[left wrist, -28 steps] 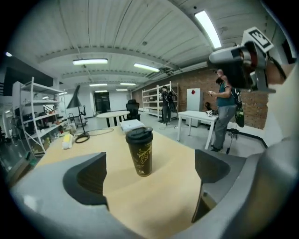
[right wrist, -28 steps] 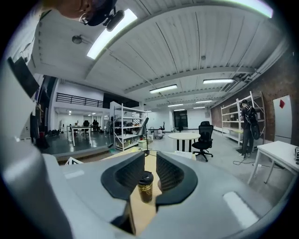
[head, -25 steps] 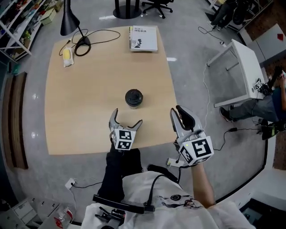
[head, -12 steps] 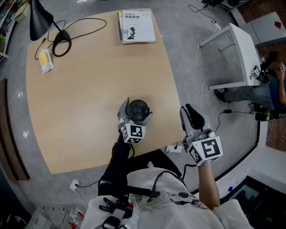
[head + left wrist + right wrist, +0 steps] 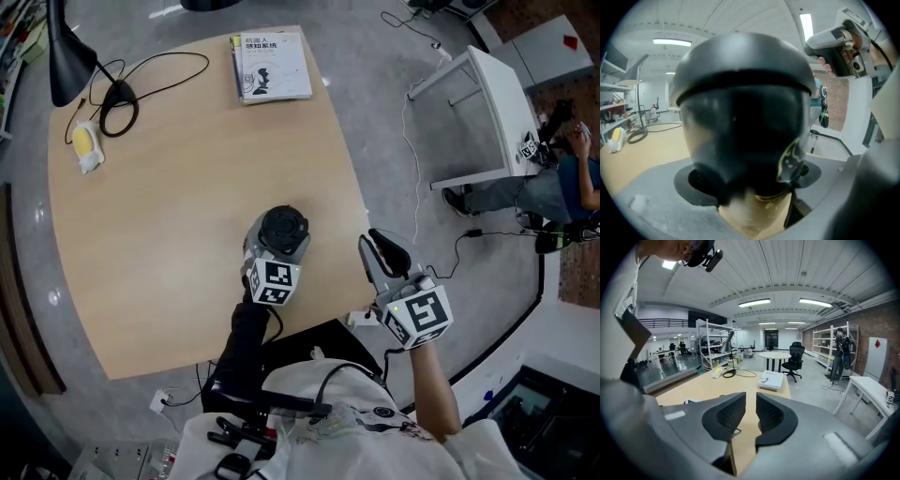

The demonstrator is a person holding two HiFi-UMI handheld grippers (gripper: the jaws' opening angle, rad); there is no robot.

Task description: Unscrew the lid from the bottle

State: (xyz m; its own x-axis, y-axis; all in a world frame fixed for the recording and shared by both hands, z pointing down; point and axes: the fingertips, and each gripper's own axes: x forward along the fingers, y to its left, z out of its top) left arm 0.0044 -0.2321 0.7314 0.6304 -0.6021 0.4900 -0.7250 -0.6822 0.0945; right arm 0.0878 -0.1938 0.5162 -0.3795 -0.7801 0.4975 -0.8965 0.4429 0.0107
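Grey right gripper (image 5: 382, 251), empty, jaws almost pressed together, hangs off the light wooden table (image 5: 169, 206) edge. Grey left gripper (image 5: 278, 249) clamps the dark round bottle (image 5: 740, 145), likely steadying it; black screw lid (image 5: 283, 225) still on.

Book (image 5: 272, 66) cover: printed title, too small to read. Nothing else legible.

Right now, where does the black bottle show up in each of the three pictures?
Head view: the bottle sits mid-picture near the near edge of the table, between the fingers of the left gripper.
Left gripper view: it fills the middle, very close.
Right gripper view: not in it.
Shared landmark: the yellow object on the table's far left.
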